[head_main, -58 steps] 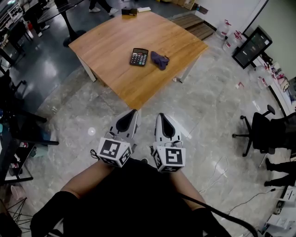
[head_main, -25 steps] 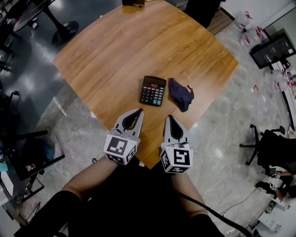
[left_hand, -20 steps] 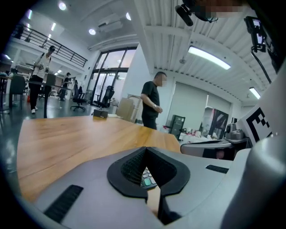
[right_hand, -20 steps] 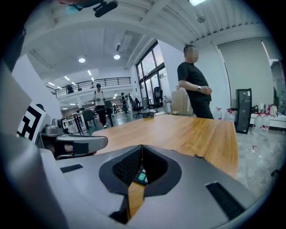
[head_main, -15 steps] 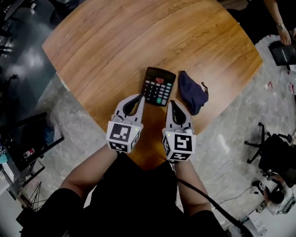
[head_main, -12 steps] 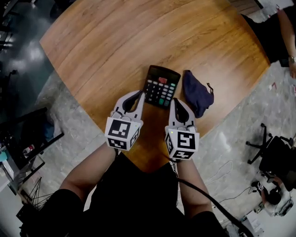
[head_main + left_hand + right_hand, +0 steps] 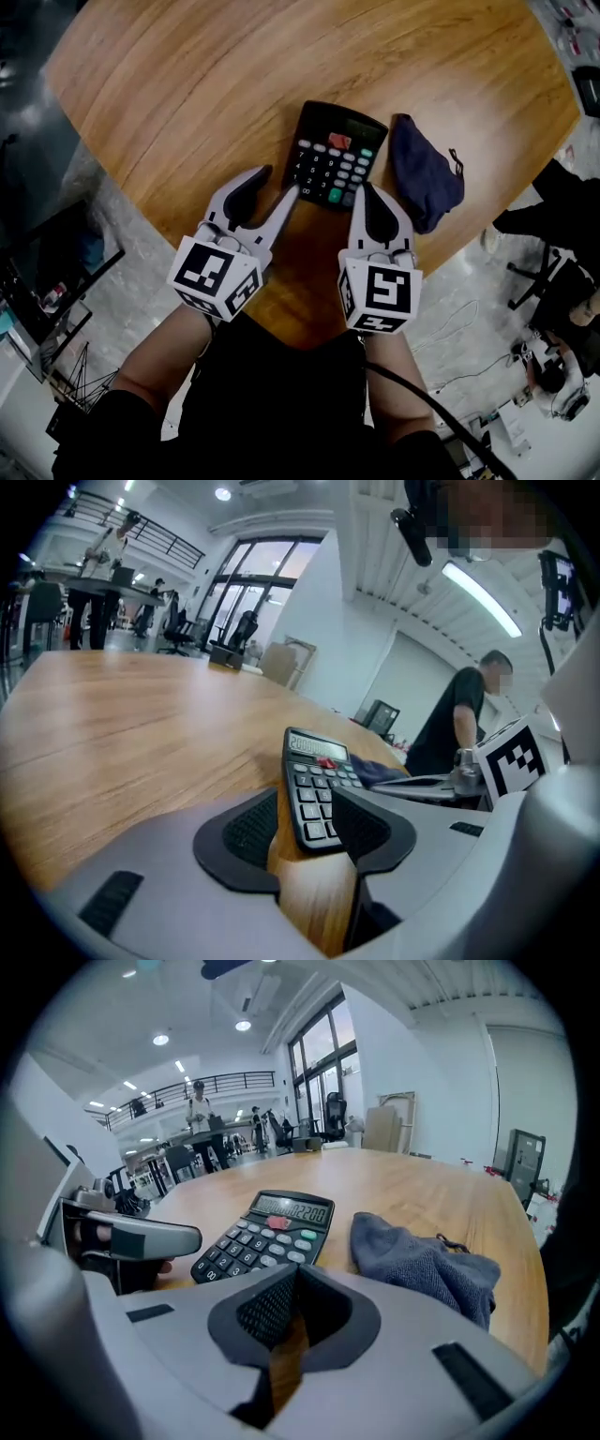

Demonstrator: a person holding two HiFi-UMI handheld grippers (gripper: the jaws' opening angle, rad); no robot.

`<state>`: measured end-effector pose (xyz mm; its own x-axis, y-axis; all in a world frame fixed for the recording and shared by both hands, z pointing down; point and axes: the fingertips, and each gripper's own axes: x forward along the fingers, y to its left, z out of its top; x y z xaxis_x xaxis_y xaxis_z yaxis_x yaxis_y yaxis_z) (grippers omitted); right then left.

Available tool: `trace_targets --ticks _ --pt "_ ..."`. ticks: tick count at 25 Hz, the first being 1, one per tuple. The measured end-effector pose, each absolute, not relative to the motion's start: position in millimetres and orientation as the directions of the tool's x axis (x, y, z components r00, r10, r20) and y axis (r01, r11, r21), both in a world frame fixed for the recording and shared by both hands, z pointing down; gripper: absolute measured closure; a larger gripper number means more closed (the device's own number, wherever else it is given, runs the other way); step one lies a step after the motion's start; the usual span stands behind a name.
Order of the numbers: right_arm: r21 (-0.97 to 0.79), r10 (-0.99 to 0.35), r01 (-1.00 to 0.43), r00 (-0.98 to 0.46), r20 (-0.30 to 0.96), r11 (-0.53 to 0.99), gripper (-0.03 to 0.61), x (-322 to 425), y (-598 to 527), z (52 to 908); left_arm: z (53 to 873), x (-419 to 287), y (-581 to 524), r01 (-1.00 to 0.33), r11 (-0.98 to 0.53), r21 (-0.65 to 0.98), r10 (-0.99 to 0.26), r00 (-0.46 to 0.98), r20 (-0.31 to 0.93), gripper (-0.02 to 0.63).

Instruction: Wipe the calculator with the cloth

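A black calculator (image 7: 339, 155) lies face up on the wooden table (image 7: 187, 84), and a dark blue cloth (image 7: 424, 173) sits crumpled just right of it. My left gripper (image 7: 278, 184) stands open at the calculator's near left corner; its jaws have just been opening and press on nothing. In the left gripper view the calculator (image 7: 314, 785) lies right ahead of the gap of the left gripper (image 7: 309, 822). My right gripper (image 7: 364, 190) is shut and empty, its tip at the calculator's near right edge. The right gripper view shows the calculator (image 7: 267, 1232) and the cloth (image 7: 427, 1265) beyond the right gripper (image 7: 295, 1279).
The table's near edge (image 7: 281, 309) runs under both grippers, with grey floor below. An office chair (image 7: 553, 281) and a floor cable (image 7: 459, 328) lie to the right. A person (image 7: 469, 724) stands past the table's far right side.
Both grippers have come down and forward to the calculator's near edge. The left jaws have gone from shut to open. The right jaws stay shut.
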<state>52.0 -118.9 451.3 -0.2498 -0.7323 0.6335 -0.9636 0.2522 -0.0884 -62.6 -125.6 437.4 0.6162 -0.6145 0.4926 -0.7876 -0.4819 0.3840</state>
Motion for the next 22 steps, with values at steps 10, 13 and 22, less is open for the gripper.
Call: trace_targets --ticks 10,13,22 --pt "-0.129 -0.744 -0.969 -0.245 0.621 0.211 0.563 57 -120 453 433 -42 -116 -0.681 -0.509 0.527 -0.508 0.732 0.455 0.414" --pt "-0.121 -0.745 -0.971 -0.237 0.623 0.207 0.563 56 -119 454 433 -38 -116 -0.675 -0.511 0.532 -0.507 0.737 0.448 0.414" --pt "0.038 -0.835 -0.978 -0.156 0.528 0.207 0.561 91 -121 410 426 -45 -125 -0.635 -0.398 0.662 -0.569 0.737 0.366 0.537"
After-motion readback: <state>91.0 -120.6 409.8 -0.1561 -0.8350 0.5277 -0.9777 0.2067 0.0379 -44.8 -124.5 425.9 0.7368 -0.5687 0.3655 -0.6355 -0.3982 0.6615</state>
